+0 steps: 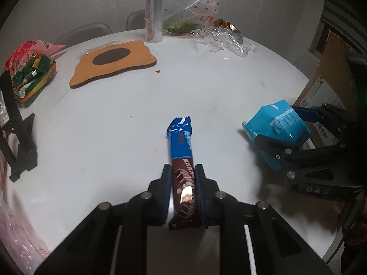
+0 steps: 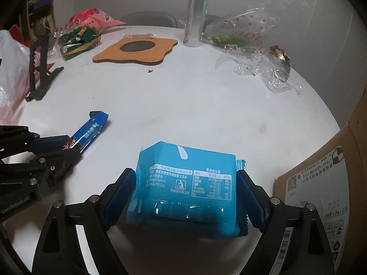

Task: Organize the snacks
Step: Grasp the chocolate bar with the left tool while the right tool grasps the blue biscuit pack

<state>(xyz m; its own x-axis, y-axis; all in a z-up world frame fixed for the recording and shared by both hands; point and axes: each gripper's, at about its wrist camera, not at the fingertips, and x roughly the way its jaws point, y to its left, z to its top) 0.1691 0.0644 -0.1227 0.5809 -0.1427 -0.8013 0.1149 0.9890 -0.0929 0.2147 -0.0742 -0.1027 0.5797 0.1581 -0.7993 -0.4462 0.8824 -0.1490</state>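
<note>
Snacks pinched in both grippers over the white table [image 1: 206, 87]

Left gripper [image 1: 183, 183] clamped tight on brown-and-blue chocolate bar [image 1: 182, 151], far end resting on the tabletop. Right gripper [image 2: 185, 192] spread wide, pads squeezing light blue snack packet [image 2: 185, 183], label side up. Farther back: orange coaster [image 1: 114, 61], green candy bag [image 1: 32, 78], crumpled cellophane [image 2: 263, 68], clear roll [image 2: 195, 11].

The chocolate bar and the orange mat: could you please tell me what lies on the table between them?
In the left wrist view, only bare white table lies between the chocolate bar and the orange mat, apart from faint specks.
</note>
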